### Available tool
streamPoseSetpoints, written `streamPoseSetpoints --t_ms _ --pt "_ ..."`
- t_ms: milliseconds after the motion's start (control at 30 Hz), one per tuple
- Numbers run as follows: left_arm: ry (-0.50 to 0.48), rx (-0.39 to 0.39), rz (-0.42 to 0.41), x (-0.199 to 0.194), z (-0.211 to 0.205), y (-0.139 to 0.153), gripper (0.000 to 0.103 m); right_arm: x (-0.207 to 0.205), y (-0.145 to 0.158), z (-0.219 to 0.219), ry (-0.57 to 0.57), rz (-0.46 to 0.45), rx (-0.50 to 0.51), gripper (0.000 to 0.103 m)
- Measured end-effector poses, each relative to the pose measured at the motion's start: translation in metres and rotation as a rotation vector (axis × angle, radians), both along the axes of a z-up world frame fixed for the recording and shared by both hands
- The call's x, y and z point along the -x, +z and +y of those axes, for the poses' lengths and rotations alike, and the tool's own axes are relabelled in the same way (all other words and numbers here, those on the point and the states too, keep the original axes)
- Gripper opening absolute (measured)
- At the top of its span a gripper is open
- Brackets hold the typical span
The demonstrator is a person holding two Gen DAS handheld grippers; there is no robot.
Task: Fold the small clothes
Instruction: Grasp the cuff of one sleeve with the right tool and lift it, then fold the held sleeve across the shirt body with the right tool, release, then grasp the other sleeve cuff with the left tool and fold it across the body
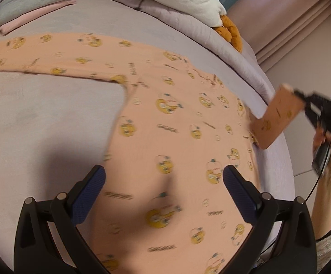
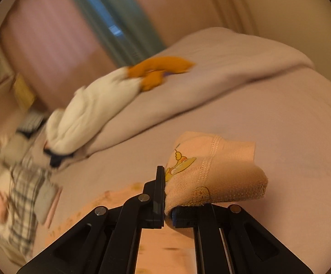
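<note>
While the right gripper (image 2: 165, 207) pinches only the cuff of the peach top (image 1: 177, 125) spread across the bed (image 1: 40, 118) and the left gripper (image 1: 164, 182) hovers wide open and empty, the sleeve (image 1: 277, 116) may slip free mid-fold.

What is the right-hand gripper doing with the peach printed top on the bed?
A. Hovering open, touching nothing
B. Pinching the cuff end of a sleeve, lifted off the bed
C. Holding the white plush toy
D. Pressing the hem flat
B: the right gripper is shut on the sleeve cuff of the peach top, held up off the bed.
</note>
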State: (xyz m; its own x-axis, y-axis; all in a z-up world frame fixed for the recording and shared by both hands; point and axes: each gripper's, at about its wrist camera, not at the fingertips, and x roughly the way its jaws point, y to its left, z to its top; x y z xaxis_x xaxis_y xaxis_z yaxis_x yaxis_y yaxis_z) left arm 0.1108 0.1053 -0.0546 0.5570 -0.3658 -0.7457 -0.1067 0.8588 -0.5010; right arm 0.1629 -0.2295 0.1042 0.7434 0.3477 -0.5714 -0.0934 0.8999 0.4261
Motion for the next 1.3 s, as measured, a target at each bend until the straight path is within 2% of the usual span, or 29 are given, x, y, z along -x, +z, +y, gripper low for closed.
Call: streamPoseSetpoints --t_ms 67,167,267,333,500,600,633,733,800,867,900,967,1067,1167,1233,1300 --pt "0.018 -0.001 0.002 0.006 0.011 -0.001 0.103 -0.004 0.006 0.059 0.060 -0.021 0.105 0.007" --pt "0.047 0.004 0.008 0.014 0.030 -0.005 0.103 -0.009 -0.008 0.124 0.134 -0.043 0.261 0.007" --pt "0.075 -0.005 0.010 0.020 0.046 -0.008 0.103 -0.009 -0.041 0.196 0.223 -0.030 0.446 0.007" --pt "0.089 -0.003 0.009 0.023 0.054 -0.009 0.103 -0.005 -0.079 0.242 0.290 -0.014 0.570 0.007" --pt "0.126 0.011 0.004 0.028 0.074 -0.013 0.103 0.011 -0.141 0.308 0.389 -0.009 0.825 0.007" --pt "0.148 0.026 0.009 0.030 0.084 -0.017 0.103 0.022 -0.162 0.325 0.424 -0.013 0.921 0.008" --pt "0.155 0.033 0.010 0.031 0.087 -0.018 0.103 0.024 -0.165 0.328 0.437 -0.010 0.926 0.008" --pt "0.172 0.069 0.013 0.033 0.096 -0.021 0.103 0.031 -0.167 0.335 0.480 -0.014 0.925 0.009" --pt "0.186 0.092 0.012 0.035 0.103 -0.021 0.103 0.033 -0.165 0.334 0.508 0.017 0.903 0.029" --pt "0.196 0.095 0.007 0.037 0.108 -0.020 0.103 0.037 -0.157 0.329 0.555 0.035 0.819 0.042" --pt "0.205 0.093 0.002 0.039 0.111 -0.018 0.103 0.041 -0.149 0.322 0.592 0.044 0.729 0.050" --pt "0.228 0.088 -0.004 0.040 0.118 -0.016 0.103 0.045 -0.136 0.304 0.633 0.072 0.563 0.056" --pt "0.265 0.119 -0.031 0.040 0.134 -0.015 0.103 0.037 -0.120 0.264 0.655 0.146 0.236 0.057" --pt "0.310 0.147 -0.049 0.036 0.150 -0.016 0.103 0.016 -0.121 0.228 0.572 0.222 0.002 0.058" --pt "0.343 0.184 -0.056 0.031 0.164 -0.020 0.103 0.012 -0.128 0.221 0.529 0.237 -0.034 0.057" --pt "0.371 0.222 -0.054 0.025 0.178 -0.024 0.103 0.010 -0.136 0.227 0.502 0.238 0.013 0.056"
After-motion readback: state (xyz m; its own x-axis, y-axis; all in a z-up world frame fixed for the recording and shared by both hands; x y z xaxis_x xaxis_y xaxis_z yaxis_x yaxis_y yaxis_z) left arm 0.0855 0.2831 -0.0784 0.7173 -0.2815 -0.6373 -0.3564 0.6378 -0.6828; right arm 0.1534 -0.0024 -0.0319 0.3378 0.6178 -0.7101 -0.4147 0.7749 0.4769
